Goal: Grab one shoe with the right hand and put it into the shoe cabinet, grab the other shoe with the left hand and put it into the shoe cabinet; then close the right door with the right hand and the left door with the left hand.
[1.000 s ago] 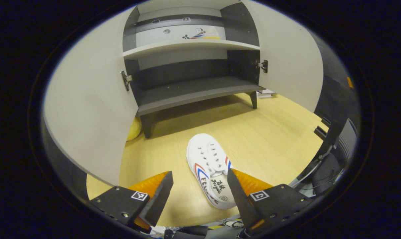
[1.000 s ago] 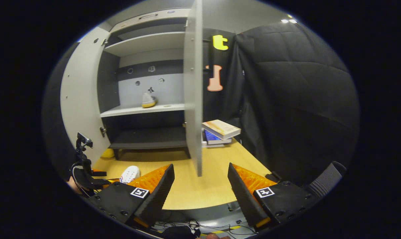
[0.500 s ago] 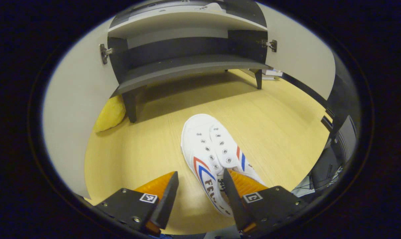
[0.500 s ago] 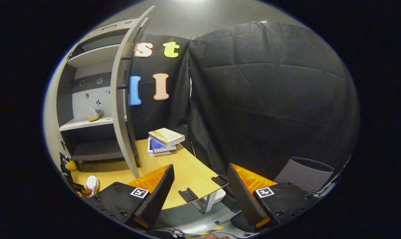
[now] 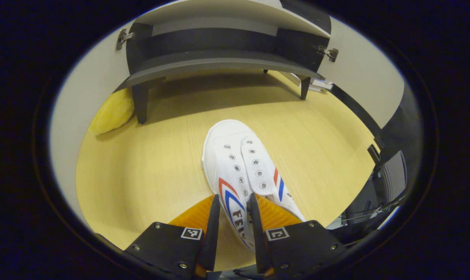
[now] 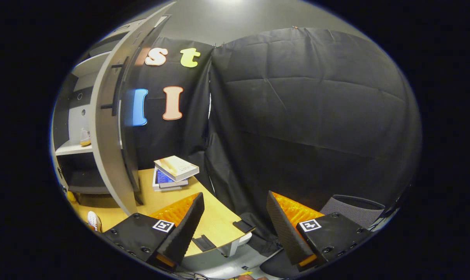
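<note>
A white shoe with red and blue stripes lies on the wooden table, toe towards the shoe cabinet. My left gripper is shut on the shoe's side wall near the heel, one finger inside and one outside. The cabinet's left door and right door stand wide open. In the right gripper view my right gripper is open and holds nothing, out past the table's corner. The other shoe rests on the cabinet's light upper shelf. The white shoe shows low at the left.
A yellow soft thing lies by the cabinet's left leg. A stack of books sits on the table beside the right door. A grey chair back is below my right gripper.
My left gripper has come down over the white shoe and shut on its side wall. My right gripper has swung to the right, away from the cabinet, still open.
</note>
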Motion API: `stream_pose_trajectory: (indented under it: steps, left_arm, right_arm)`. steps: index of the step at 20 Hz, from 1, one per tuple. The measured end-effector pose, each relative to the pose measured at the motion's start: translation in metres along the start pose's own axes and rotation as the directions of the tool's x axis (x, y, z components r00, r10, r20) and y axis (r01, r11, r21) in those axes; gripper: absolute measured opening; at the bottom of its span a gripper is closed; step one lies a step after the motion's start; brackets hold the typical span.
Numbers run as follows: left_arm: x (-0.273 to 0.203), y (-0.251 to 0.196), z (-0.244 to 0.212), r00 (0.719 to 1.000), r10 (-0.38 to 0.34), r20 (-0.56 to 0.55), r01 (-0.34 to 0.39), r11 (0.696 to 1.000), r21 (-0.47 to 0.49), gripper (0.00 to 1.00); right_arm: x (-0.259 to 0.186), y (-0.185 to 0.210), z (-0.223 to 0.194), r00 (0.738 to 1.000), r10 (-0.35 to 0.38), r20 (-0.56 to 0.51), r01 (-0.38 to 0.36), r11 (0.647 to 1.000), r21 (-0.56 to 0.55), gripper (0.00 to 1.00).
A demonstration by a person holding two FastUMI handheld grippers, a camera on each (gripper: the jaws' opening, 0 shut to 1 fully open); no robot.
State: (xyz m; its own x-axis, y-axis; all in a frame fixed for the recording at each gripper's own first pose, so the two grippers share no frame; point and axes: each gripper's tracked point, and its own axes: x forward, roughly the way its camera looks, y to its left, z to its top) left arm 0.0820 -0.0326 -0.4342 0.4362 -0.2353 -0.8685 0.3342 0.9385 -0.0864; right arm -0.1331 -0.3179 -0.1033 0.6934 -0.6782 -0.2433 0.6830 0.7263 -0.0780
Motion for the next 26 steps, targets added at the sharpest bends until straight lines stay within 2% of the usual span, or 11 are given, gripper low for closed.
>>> stream_pose_trajectory:
  steps: [1,5,7,8,12,17,19,21,22,24,26]
  left_arm:
    - [-0.002,0.001,0.000,1.000,0.013,-0.011,-0.013,1.000,0.000,0.44]
    - [0.000,0.005,0.003,0.996,0.082,-0.028,-0.085,0.991,-0.101,0.13]
    - [-0.004,0.008,0.007,0.994,0.108,-0.014,-0.109,0.986,-0.123,0.12]
    - [0.003,0.006,0.005,0.993,0.121,-0.012,-0.122,0.980,-0.157,0.03]
    - [0.001,0.002,0.004,0.986,0.162,0.028,-0.154,0.969,-0.194,0.02]
    - [-0.004,0.006,0.014,0.987,0.157,0.039,-0.147,0.971,-0.187,0.02]
    - [-0.019,0.012,0.028,0.985,0.154,0.079,-0.135,0.969,-0.206,0.02]
    - [-0.039,0.019,0.045,0.978,0.153,0.139,-0.119,0.968,-0.223,0.02]
    - [-0.051,0.022,0.056,0.974,0.149,0.171,-0.108,0.968,-0.228,0.01]
    - [-0.076,0.031,0.073,0.964,0.145,0.222,-0.093,0.969,-0.230,0.01]
    - [-0.090,0.040,0.085,0.953,0.159,0.257,-0.099,0.968,-0.232,0.01]
  right_arm:
    - [0.010,0.005,0.004,1.000,0.008,0.006,-0.008,1.000,0.013,1.00]
    - [0.042,0.025,0.006,0.999,0.046,0.005,-0.046,0.997,0.065,1.00]
    - [0.058,0.036,0.006,0.997,0.074,-0.001,-0.074,0.995,0.068,1.00]
    - [0.066,0.039,0.007,0.996,0.087,-0.001,-0.086,0.994,0.065,0.98]
    - [0.089,0.047,0.010,0.992,0.118,0.040,-0.120,0.992,0.047,1.00]
    - [0.111,0.063,0.000,0.989,0.146,0.002,-0.146,0.985,0.094,0.98]
    - [0.116,0.068,0.001,0.990,0.142,0.019,-0.144,0.987,0.075,1.00]
    - [0.121,0.073,-0.003,0.990,0.140,0.021,-0.140,0.989,0.054,0.97]
    - [0.123,0.076,-0.004,0.989,0.146,0.014,-0.147,0.988,0.057,1.00]
    - [0.125,0.084,-0.002,0.987,0.159,0.009,-0.160,0.985,0.072,0.97]
    - [0.125,0.090,0.006,0.986,0.164,0.024,-0.165,0.984,0.074,1.00]
